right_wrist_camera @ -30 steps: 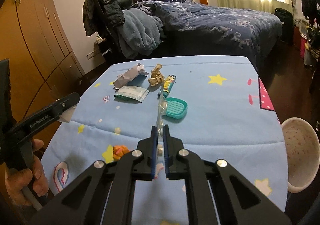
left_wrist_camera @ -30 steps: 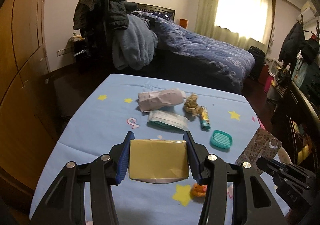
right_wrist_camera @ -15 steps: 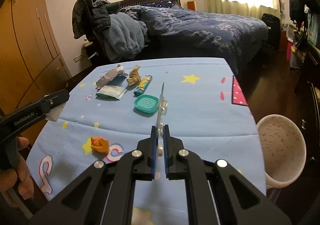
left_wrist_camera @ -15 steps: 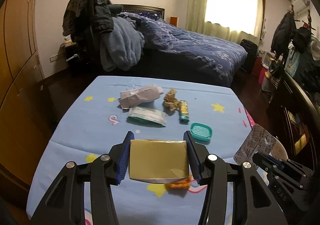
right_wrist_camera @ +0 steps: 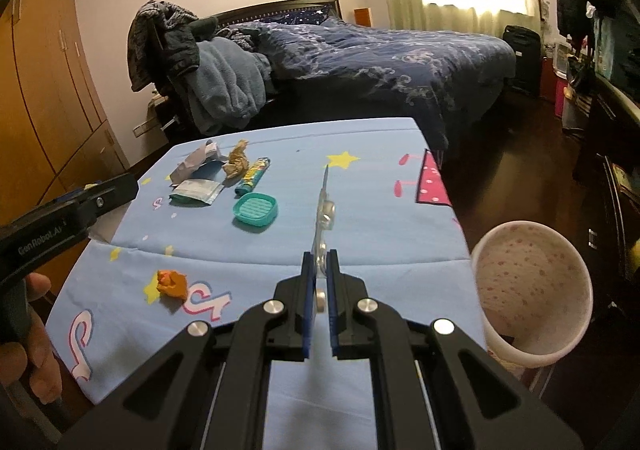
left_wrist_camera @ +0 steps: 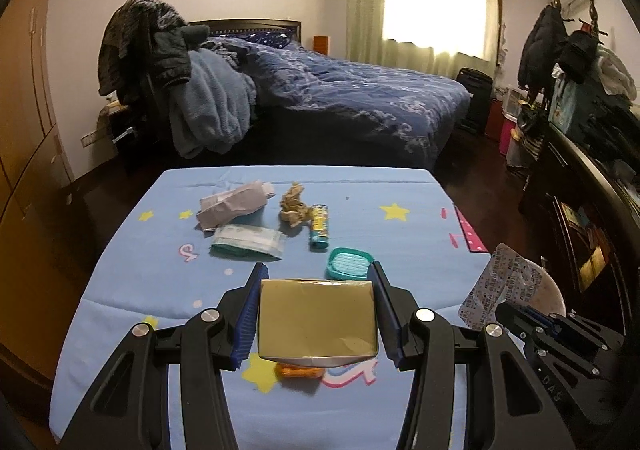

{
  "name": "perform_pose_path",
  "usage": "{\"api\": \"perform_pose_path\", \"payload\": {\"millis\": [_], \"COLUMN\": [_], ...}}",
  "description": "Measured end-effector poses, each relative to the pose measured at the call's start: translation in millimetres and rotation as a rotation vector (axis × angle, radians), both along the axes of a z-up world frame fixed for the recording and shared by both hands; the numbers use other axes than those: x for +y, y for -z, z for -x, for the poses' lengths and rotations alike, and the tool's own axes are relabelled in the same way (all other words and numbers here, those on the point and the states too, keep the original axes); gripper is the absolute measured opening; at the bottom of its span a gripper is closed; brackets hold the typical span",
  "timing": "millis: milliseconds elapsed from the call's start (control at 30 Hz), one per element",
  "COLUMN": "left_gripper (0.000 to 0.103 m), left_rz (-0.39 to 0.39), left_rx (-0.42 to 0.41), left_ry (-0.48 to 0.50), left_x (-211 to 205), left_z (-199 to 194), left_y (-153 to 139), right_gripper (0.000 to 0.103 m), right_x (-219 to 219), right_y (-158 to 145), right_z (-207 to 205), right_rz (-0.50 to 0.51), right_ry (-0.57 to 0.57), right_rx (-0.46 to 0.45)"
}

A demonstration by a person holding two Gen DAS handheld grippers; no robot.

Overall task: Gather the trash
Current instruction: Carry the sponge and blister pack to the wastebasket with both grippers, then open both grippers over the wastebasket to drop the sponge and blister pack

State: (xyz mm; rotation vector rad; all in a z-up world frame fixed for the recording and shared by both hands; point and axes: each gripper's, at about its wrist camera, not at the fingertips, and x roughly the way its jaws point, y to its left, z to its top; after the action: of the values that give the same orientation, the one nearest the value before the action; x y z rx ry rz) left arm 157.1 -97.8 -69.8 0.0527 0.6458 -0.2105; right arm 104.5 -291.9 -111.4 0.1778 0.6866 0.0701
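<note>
From the left wrist view, the left claw [left_wrist_camera: 316,314] is part open, its blue pads pressed on both sides of a flat olive-gold cardboard box [left_wrist_camera: 317,320], which it holds above the counter [left_wrist_camera: 400,250] covered in a light blue cloth with yellow stars. Just below the box lies a small crumpled orange wrapper [left_wrist_camera: 299,371]. Ahead of the claw, just past its tips, sits a teal plastic soap-dish lid [left_wrist_camera: 349,263]; beyond it lie a teal-and-white flat packet [left_wrist_camera: 247,241], a crumpled grey paper bag [left_wrist_camera: 232,204], a wad of brown paper [left_wrist_camera: 295,204] and a small yellow-and-teal tube [left_wrist_camera: 319,227]. To the right, the right claw [left_wrist_camera: 505,313] holds a silver foil blister sheet [left_wrist_camera: 500,288].

From the right wrist view, the right claw [right_wrist_camera: 319,286] is nearly closed, pinching the blister sheet [right_wrist_camera: 324,210] edge-on so it sticks straight out ahead. To its right, beside the counter edge [right_wrist_camera: 460,246], stands a white speckled bin [right_wrist_camera: 532,290], open at the top. To the left lies the orange wrapper [right_wrist_camera: 173,283]; ahead and left are the soap-dish lid [right_wrist_camera: 256,210], tube [right_wrist_camera: 253,176], brown wad [right_wrist_camera: 237,159], flat packet [right_wrist_camera: 195,191] and grey bag [right_wrist_camera: 196,163]. At far left a hand [right_wrist_camera: 28,334] grips the left claw's handle.
</note>
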Motion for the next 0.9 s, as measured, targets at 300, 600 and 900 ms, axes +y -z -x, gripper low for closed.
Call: {"api": "perform_pose_path", "payload": {"millis": [300,600,900], "left_gripper": [0.051,0.051,0.051], "left_rz": [-0.017,-0.024,-0.030], "left_rx": [-0.014,-0.038,-0.049], "left_ry": [0.076,0.189,0.345], "left_x": [-37,-90,-170], "left_z": [4,6,5], "left_y": [-5,-13,-14], "right_gripper": [0.008,0.008,0.008], "right_x": [-29,-70,-149], "right_y": [-3,-6,0], "right_z": [14,32,53], "right_rz": [-0.005,0.002,-0.006], "right_ry": [0.064,0.163,0.357], "right_rx": [-0.012,-0.030,-0.030]}}
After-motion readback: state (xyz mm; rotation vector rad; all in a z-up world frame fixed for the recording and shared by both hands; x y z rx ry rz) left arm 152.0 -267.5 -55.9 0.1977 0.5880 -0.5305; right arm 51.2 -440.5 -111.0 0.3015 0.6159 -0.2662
